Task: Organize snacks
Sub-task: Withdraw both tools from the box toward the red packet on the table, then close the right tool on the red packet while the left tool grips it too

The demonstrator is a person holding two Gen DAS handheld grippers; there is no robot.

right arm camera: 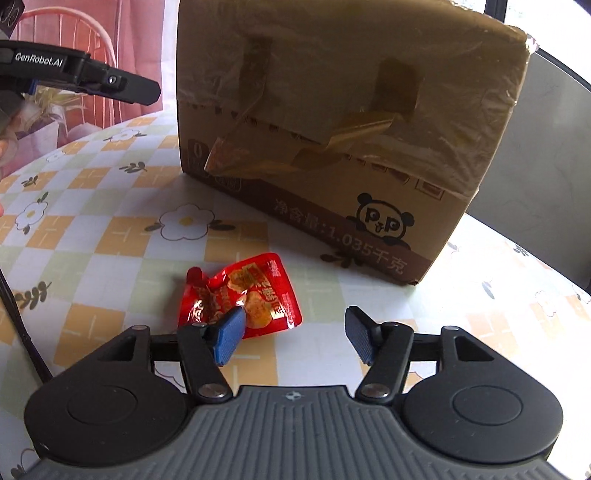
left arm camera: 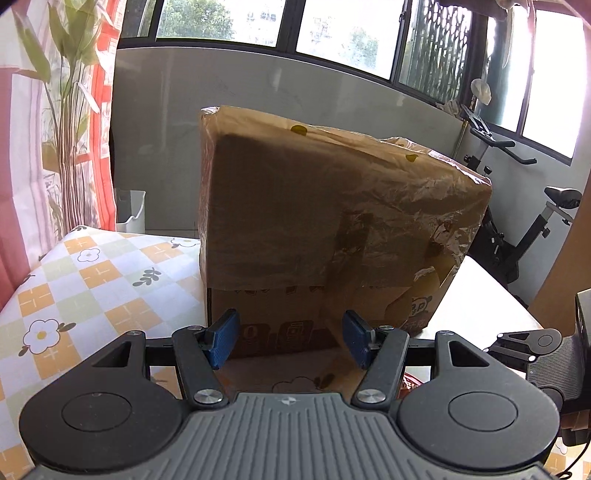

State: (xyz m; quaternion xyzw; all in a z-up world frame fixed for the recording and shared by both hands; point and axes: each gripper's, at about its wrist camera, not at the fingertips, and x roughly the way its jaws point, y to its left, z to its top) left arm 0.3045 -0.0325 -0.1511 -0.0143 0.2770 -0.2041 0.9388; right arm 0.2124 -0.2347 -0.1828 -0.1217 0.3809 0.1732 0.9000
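A tall cardboard box (left arm camera: 332,221) wrapped in brown tape stands on the checked tablecloth (left arm camera: 92,280); the right wrist view shows its panda-printed side (right arm camera: 332,147). My left gripper (left arm camera: 291,336) is open just in front of the box's lower face, nothing between its blue pads. A red snack packet (right arm camera: 247,295) lies flat on the cloth in front of the box. My right gripper (right arm camera: 293,334) is open above the cloth; its left pad (right arm camera: 229,334) overlaps the packet's near edge in the picture, and the packet is not gripped.
The other gripper's black body (right arm camera: 81,75) reaches in at the upper left of the right wrist view. A pink chair (right arm camera: 74,33) stands behind the table. An exercise bike (left arm camera: 524,221) and a white bin (left arm camera: 130,210) stand by the windows.
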